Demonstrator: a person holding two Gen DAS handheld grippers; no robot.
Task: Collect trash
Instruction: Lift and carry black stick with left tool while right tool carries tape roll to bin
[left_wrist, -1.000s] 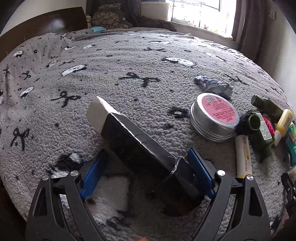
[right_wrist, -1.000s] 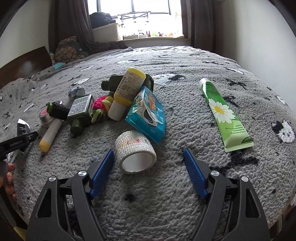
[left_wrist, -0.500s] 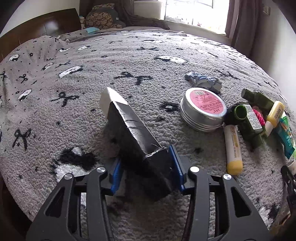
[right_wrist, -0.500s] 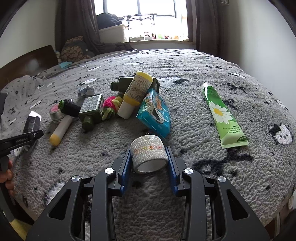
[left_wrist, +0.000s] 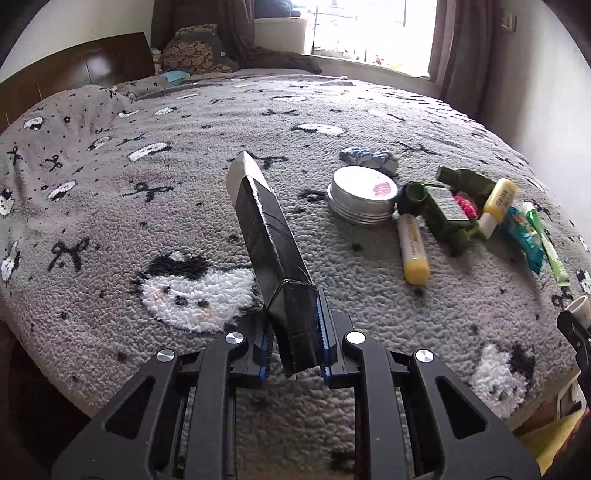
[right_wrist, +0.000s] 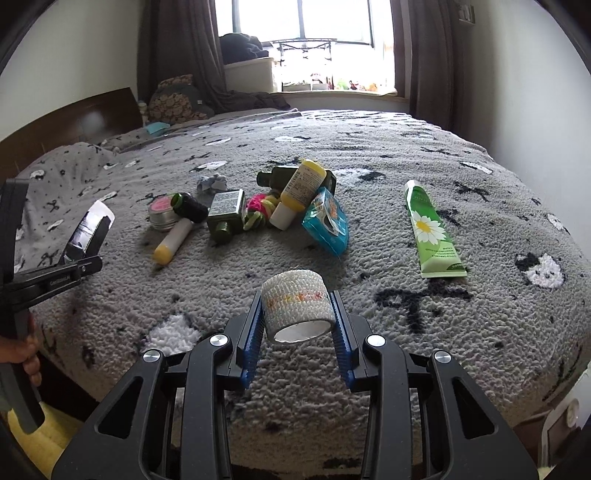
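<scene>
My left gripper (left_wrist: 293, 332) is shut on a long black box with a white end (left_wrist: 267, 236) and holds it tilted up above the grey bed cover (left_wrist: 147, 206). The box also shows at the left of the right wrist view (right_wrist: 88, 229). My right gripper (right_wrist: 297, 321) is shut on a white bandage roll (right_wrist: 297, 310) and holds it above the cover. On the bed lie a round tin with a pink lid (left_wrist: 362, 194), a yellow-capped tube (left_wrist: 412, 247), green bottles (left_wrist: 447, 218), a blue packet (right_wrist: 327, 225) and a green daisy tube (right_wrist: 430, 229).
A crumpled blue-white wad (left_wrist: 369, 158) lies behind the tin. A wooden headboard (left_wrist: 74, 70) and pillows (left_wrist: 195, 55) stand at the far left. A wall (right_wrist: 535, 92) runs along the bed's right side. The bed's front edge is just below both grippers.
Both grippers closed from open, the left on the black box and the right on the bandage roll, and both lifted their loads off the cover and drew back toward the bed's front edge.
</scene>
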